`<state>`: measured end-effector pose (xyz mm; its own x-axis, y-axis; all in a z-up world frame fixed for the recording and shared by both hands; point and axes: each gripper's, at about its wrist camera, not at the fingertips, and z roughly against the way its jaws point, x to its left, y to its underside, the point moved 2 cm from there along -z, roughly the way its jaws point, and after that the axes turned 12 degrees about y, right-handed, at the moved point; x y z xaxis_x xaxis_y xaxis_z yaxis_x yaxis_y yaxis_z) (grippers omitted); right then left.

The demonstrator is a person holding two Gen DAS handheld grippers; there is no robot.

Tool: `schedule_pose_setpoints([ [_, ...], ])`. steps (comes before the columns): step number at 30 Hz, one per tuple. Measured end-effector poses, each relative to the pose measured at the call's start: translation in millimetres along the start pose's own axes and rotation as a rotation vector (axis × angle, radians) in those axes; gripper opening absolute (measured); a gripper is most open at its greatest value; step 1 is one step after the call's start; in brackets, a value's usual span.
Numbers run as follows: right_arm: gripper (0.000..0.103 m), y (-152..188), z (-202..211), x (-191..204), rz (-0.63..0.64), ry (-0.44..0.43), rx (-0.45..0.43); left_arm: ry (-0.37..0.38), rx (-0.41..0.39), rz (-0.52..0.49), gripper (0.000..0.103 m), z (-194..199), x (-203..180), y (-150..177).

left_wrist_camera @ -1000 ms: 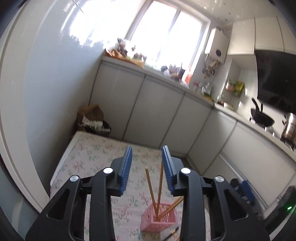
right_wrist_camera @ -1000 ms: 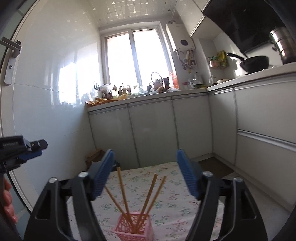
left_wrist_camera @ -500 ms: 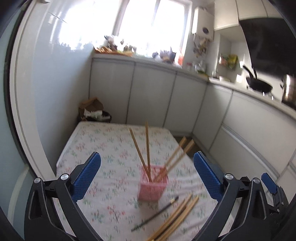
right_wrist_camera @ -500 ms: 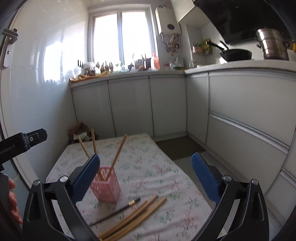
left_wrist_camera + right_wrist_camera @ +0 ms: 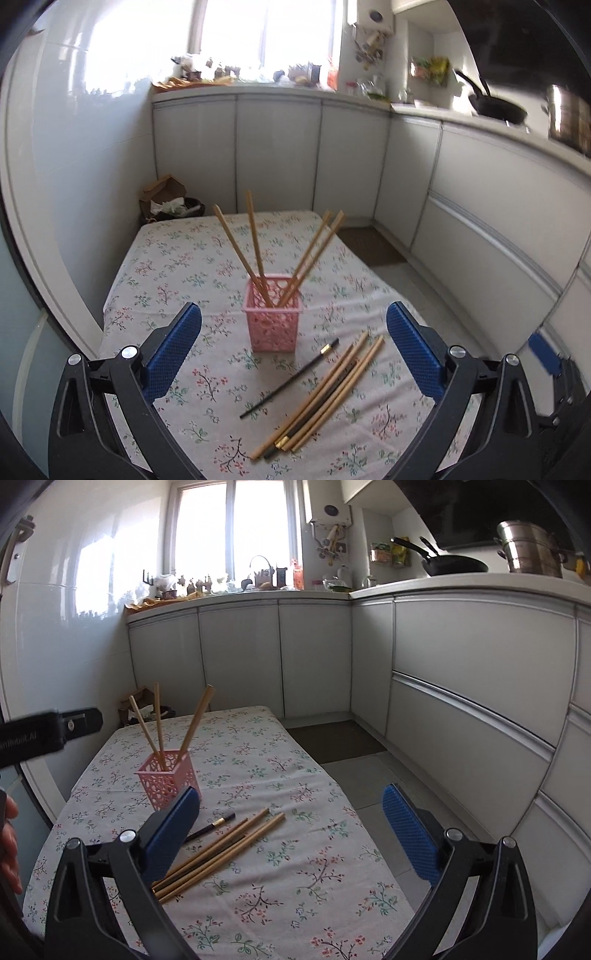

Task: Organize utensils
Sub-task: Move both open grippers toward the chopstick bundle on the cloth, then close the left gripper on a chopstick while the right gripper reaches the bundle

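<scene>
Nearest me, the left hand-held gripper [image 5: 293, 350] hangs over the front of the desk [image 5: 177, 258] with its blue pads spread wide and nothing between them. The right hand-held gripper [image 5: 291, 830] is just as wide apart and empty, hovering over the desk's right half.

Under them, on the flowered cloth, lies a loose bundle of chopsticks [image 5: 325, 391]: several pale wooden ones and a dark one with a gold band, lying side by side and touching, slanting from near left to far right. One thin dark chopstick [image 5: 290, 378] lies by itself just to the left of the bundle, on the same slant.

Just beyond sits a pink basket [image 5: 272, 317], upright, near the middle of the desk. Four wooden chopsticks [image 5: 255, 240] stand in it (two lean left, two lean right).

Farther back, a cardboard box [image 5: 162, 192] sits on the floor against the cabinets, and a black pan [image 5: 454, 566] and steel pot [image 5: 532, 550] rest on the counter.
</scene>
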<state>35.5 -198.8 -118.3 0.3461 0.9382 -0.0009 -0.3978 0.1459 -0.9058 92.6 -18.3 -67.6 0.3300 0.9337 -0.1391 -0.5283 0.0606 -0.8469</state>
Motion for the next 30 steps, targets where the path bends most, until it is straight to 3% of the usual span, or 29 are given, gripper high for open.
schedule_pose_setpoints([
  [4,0.097,6.2,-1.5,-22.7,-0.082,0.050,0.027,0.026,0.085,-0.056,0.096,-19.8,-9.7,2.4],
  [7,0.097,14.9,-3.4,-42.2,-0.168,0.077,0.063,0.103,0.196,-0.091,0.096,-45.0,-15.8,1.1],
  [11,0.097,19.1,-14.6,-57.6,-0.224,0.095,0.115,0.302,0.464,-0.136,0.096,-94.5,-31.3,2.7],
  [12,0.097,20.1,-18.0,-59.7,-0.234,0.094,0.132,0.315,0.512,-0.158,0.096,-105.0,-36.2,4.8],
  [16,0.097,25.3,-31.7,-66.9,-0.270,0.092,0.195,0.291,0.676,-0.231,0.096,-159.3,-46.8,13.8],
  [20,0.097,28.1,-40.5,-73.1,-0.298,0.104,0.226,0.273,0.824,-0.219,0.091,-211.0,-43.5,28.7],
  [23,0.097,30.5,-47.6,-78.4,-0.322,0.103,0.259,0.231,0.894,-0.251,0.077,-238.6,-46.2,41.3],
  [25,0.097,32.3,-53.5,-82.1,-0.341,0.092,0.291,0.203,0.929,-0.276,0.058,-250.0,-46.1,45.1],
  [26,0.097,33.1,-55.2,-83.2,-0.347,0.093,0.300,0.180,0.946,-0.290,0.056,-255.4,-45.2,46.7],
  [29,0.097,34.9,-58.7,-84.8,-0.358,0.090,0.320,0.111,0.944,-0.354,0.046,-264.0,-42.8,49.7],
  [30,0.097,35.1,-58.7,-85.1,-0.362,0.086,0.321,0.092,0.946,-0.371,0.038,-264.7,-41.8,49.8],
])
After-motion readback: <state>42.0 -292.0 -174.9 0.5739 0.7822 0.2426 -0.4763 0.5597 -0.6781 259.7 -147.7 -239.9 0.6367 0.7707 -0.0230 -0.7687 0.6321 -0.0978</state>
